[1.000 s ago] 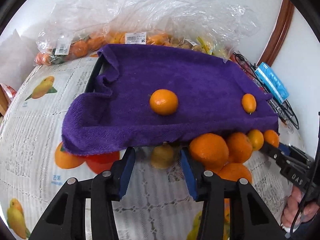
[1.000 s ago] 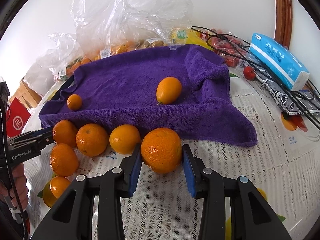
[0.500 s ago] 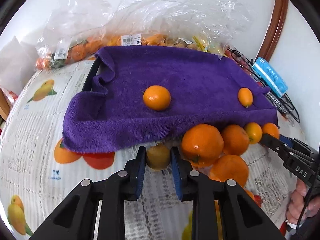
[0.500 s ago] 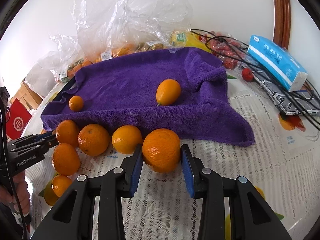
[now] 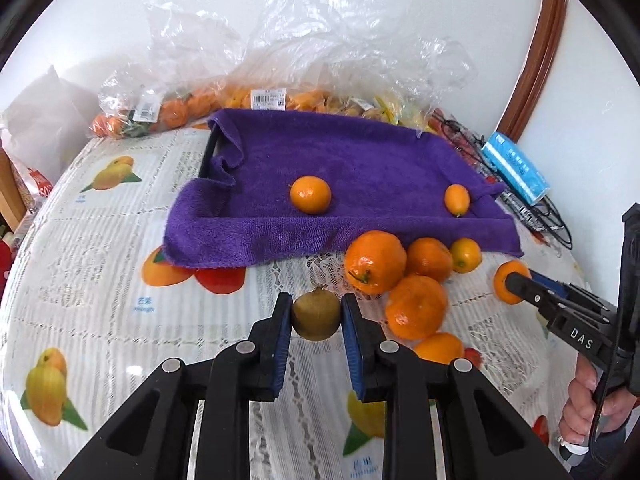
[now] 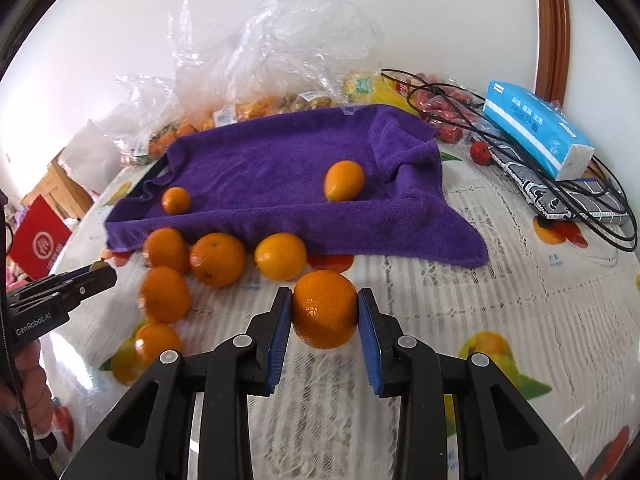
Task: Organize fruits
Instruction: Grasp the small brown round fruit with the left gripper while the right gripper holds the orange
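My left gripper [image 5: 316,318] is shut on a small brown-green fruit [image 5: 316,314], held above the tablecloth in front of the purple towel [image 5: 340,184]. My right gripper [image 6: 324,318] is shut on an orange [image 6: 324,308], lifted in front of the towel [image 6: 280,168]; it also shows in the left wrist view [image 5: 510,282]. A mandarin [image 5: 311,194] and a kumquat [image 5: 457,199] lie on the towel. Several oranges [image 5: 376,262] lie loose at the towel's front edge.
Plastic bags of fruit [image 5: 256,100] stand behind the towel. A blue tissue pack [image 6: 536,136], black cables [image 6: 580,208] and a red berry [image 6: 479,153] lie at the right. A red box [image 6: 38,240] is off the table's left.
My left gripper closed on the brown-green fruit and pulled it back from the towel's edge. My right gripper kept its orange and lifted back a little. The loose oranges shifted.
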A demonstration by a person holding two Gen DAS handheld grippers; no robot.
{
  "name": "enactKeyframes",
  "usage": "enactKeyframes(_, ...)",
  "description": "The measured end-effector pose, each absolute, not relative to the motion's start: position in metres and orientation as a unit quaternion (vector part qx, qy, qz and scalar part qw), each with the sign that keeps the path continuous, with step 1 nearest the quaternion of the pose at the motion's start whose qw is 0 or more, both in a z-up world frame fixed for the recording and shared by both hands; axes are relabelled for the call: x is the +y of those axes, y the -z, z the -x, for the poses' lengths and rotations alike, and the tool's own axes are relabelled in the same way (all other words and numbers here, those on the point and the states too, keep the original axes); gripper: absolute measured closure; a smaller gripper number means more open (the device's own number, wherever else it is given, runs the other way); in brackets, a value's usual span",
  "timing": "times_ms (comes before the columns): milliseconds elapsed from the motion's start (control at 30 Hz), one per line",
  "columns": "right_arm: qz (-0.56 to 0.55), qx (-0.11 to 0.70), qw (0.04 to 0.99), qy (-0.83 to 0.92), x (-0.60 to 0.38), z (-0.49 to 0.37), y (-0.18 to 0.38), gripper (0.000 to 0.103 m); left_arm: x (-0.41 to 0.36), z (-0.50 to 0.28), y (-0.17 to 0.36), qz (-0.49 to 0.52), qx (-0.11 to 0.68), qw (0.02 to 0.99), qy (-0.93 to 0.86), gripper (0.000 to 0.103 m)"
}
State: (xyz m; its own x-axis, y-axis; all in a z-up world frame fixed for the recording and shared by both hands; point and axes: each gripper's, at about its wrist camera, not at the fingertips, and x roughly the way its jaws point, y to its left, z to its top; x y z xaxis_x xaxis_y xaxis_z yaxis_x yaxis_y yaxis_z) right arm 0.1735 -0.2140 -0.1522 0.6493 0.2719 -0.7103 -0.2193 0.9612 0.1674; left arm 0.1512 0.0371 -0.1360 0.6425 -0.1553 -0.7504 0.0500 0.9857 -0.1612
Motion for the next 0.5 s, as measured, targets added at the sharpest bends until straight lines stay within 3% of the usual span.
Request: enactKeyframes(500,-0.027,0.351,0.927,-0.132,-0.21,-0.169,0.101,0.07,0.039,-0.155,0.099,0.083,0.387,0.916,0.068,0.08)
